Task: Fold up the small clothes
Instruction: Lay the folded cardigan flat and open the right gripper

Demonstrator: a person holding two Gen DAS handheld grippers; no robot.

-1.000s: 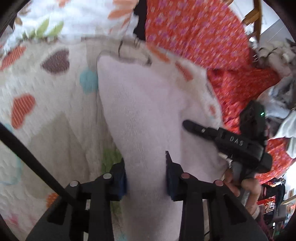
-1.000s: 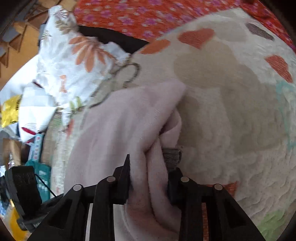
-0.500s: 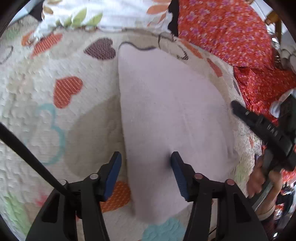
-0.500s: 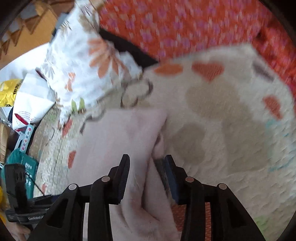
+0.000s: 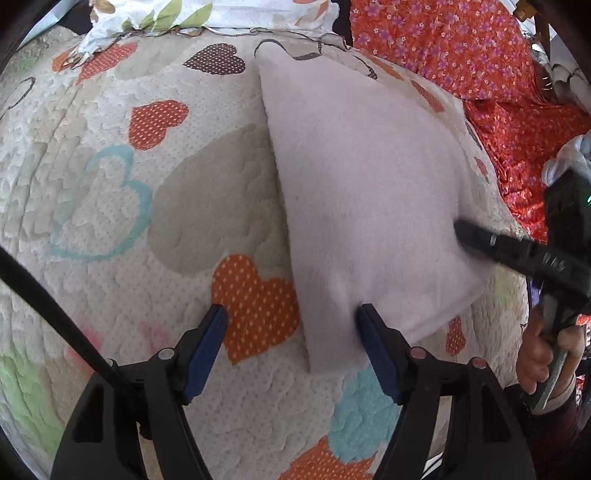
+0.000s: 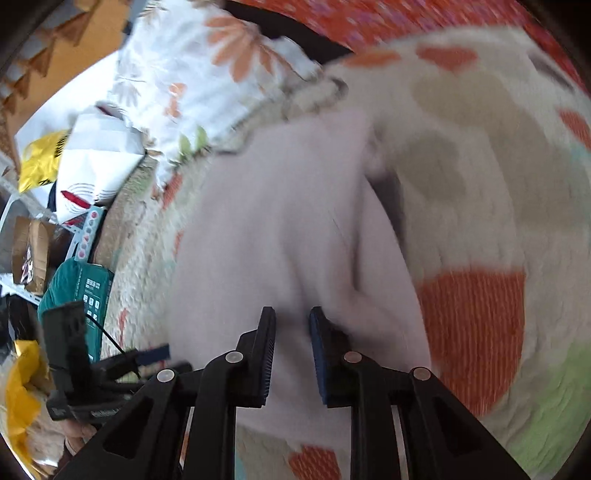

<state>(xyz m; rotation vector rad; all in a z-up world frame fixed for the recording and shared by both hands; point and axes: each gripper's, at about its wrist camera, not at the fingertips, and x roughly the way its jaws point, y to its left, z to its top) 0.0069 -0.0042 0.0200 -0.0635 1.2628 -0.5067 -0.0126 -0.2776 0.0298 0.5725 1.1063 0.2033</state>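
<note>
A pale pink cloth [image 5: 362,184] lies folded flat on the heart-patterned quilt [image 5: 110,184], its long straight edge on the left. My left gripper [image 5: 291,310] hovers over the cloth's near left corner. Its jaws are opening, and the blue pads stand well apart on either side of that corner without pressing it. My right gripper [image 5: 460,227] digs into the cloth's right edge. In the right wrist view the right gripper [image 6: 291,314] has narrow, closing jaws with a raised fold of the pink cloth [image 6: 277,221] pinched between them. That view is motion-blurred.
A red floral fabric [image 5: 443,48] borders the quilt at the far right, and a white leaf-print pillow [image 5: 221,14] lies at the far edge. A person's hand [image 5: 535,362] grips the right tool. Off the bed's left side lie a teal box [image 6: 88,291] and a yellow bag [image 6: 40,158].
My left gripper let go of the cloth, opened wide and drew back toward its near corner. The cloth now lies flat. My right jaws opened, shifted along the cloth, then narrowed again.
</note>
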